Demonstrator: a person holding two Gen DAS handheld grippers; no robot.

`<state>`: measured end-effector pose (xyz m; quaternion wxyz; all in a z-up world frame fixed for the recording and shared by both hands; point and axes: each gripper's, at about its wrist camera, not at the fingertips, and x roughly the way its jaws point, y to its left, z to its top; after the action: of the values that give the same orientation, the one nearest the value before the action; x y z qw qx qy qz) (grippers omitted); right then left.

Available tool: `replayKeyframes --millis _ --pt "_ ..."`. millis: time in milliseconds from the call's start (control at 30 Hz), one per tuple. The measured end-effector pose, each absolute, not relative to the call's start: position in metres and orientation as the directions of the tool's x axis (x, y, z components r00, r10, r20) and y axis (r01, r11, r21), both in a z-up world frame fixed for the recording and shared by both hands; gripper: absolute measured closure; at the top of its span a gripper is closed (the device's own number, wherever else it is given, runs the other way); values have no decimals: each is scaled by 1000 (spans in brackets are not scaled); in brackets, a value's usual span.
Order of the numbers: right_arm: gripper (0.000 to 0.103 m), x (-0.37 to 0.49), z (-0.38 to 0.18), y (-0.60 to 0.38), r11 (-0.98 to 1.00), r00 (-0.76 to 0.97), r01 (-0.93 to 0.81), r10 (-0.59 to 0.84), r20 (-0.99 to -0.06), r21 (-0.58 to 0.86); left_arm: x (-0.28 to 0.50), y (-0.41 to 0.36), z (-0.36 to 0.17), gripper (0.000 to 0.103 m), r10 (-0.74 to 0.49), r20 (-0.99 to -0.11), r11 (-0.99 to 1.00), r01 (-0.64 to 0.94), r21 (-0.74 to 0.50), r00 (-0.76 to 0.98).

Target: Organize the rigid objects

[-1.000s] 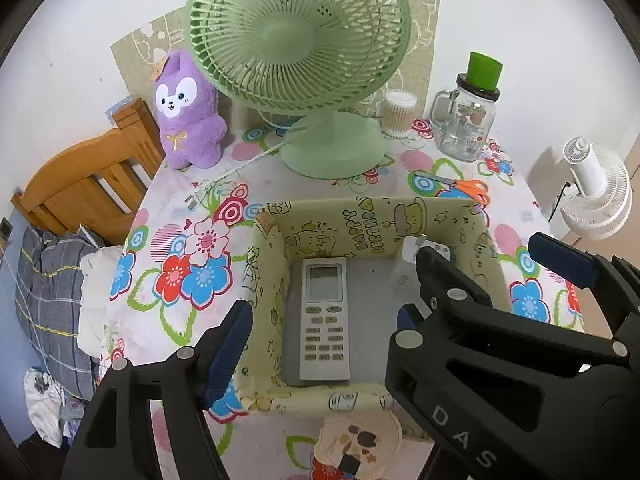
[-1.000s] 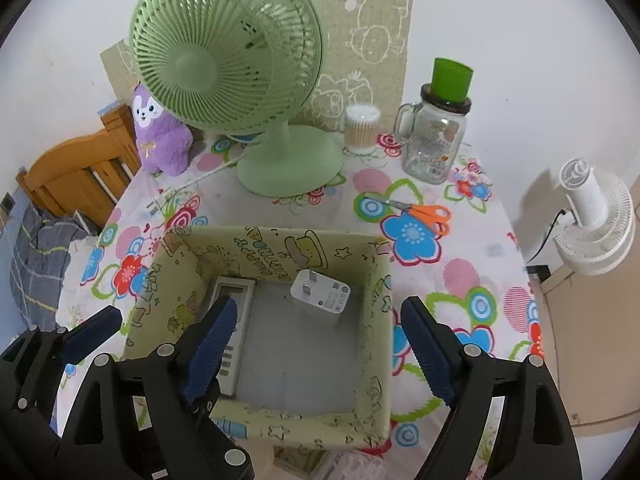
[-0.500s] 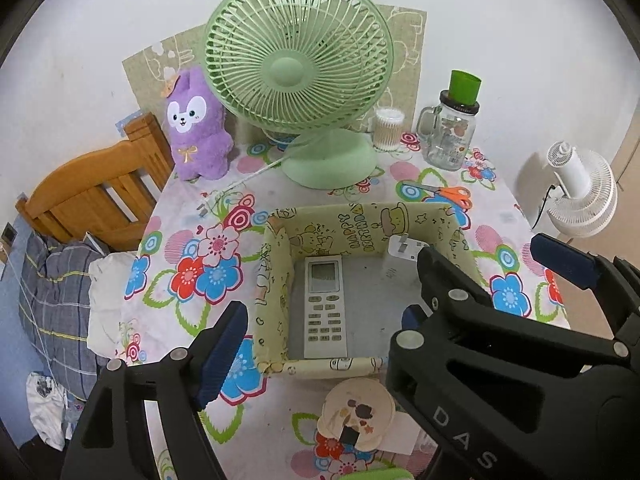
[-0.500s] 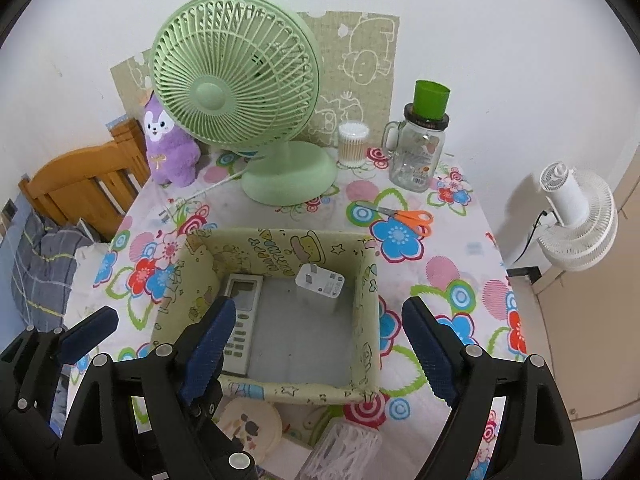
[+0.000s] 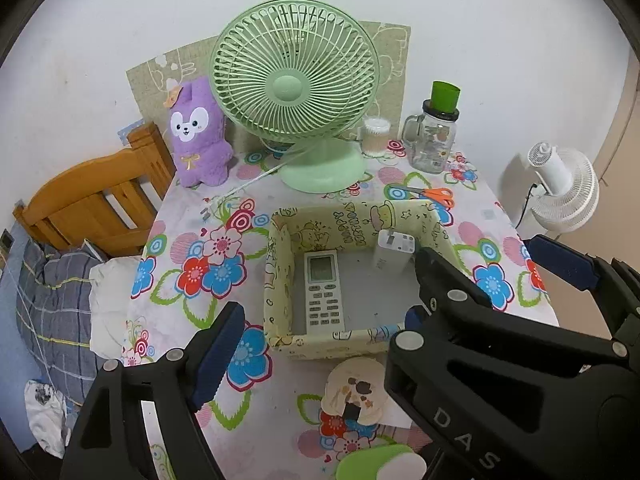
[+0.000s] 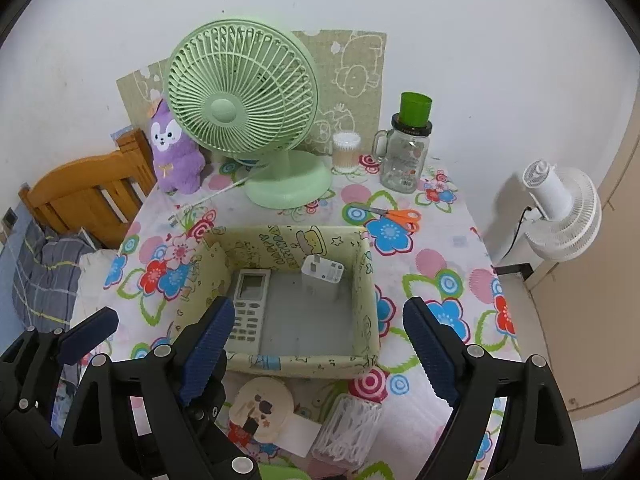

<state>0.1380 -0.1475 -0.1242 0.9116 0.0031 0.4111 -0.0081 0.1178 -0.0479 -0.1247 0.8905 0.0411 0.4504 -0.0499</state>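
Right wrist view: the yellow cartoon-print box (image 6: 362, 280) sits open-topped in the middle of the table (image 6: 448, 268). Inside it, a white remote control (image 6: 248, 304) lies flat along the left wall and a white charger plug (image 6: 322, 270) stands near the far wall; both are judged as already stowed. The right gripper (image 6: 316, 344) is held wide above the near rim, nothing between its pads. The left gripper (image 5: 320, 344) is seen opening in the left wrist view, also with nothing between its pads.

Step in hand, as judged: fetch the next loose rigid item. Candidates near the front edge are a round compact (image 6: 262, 408) with a cartoon lid, a clear box of cotton swabs (image 6: 348, 428) and a green-and-white object (image 5: 380, 462) only partly in view. For a clean pick, the pads should be lowered on either side of one item, clear of its neighbours and of the white card under the compact.

Further out, orange scissors (image 6: 396, 215) lie behind the box. A green desk fan (image 6: 244, 108), a purple plush (image 6: 174, 152), a swab jar (image 6: 346, 152) and a glass mug (image 6: 406, 160) with a green cup line the back. The box wall and the fan cord (image 6: 224, 191) are noted as obstacles for any reach to the rear.
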Motion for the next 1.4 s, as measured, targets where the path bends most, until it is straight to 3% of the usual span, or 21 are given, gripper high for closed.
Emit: replayKeyframes --millis 800,1400 --pt "9 68 -120 -134 986 658 164 -123 -743 -18 68 -28 -123 11 -151 -796 962 271 18 587" --pt "9 52 -148 -156 993 647 119 -56 -761 28 51 -42 -150 5 -155 -822 964 265 -5 549"
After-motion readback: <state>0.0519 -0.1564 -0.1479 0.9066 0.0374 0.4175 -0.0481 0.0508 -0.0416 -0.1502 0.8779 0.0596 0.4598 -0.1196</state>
